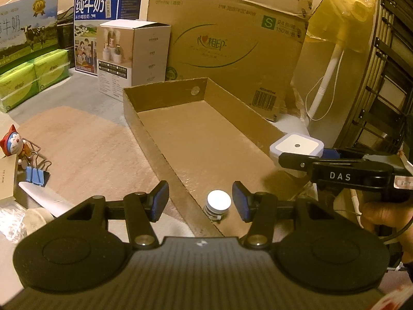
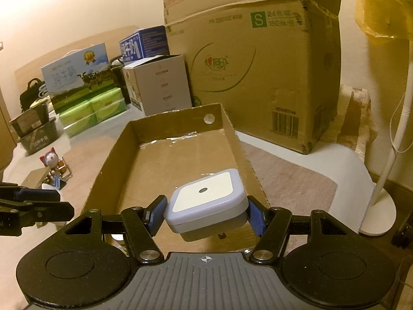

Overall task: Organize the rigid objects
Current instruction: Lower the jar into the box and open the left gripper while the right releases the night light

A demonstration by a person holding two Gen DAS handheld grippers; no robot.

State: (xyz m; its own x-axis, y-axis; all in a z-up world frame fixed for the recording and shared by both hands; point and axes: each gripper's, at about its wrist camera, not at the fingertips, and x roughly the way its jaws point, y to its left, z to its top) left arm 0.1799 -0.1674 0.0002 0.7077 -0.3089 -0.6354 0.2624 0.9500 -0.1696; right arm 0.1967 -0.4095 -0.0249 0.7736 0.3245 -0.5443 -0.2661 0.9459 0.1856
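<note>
Underside of the night light (image 2: 206, 201) (clamped by the right gripper (image 2: 206, 215)) stays hidden.

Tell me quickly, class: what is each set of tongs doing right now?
Left tongs: open, holding nothing; a small white-capped bottle stands between them, untouched.
Right tongs: closed on the white square night light.

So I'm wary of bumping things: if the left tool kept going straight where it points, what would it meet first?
Probably the small white-capped bottle standing in the cardboard tray, just ahead between the left tool's open fingers; depth is uncertain.
</note>
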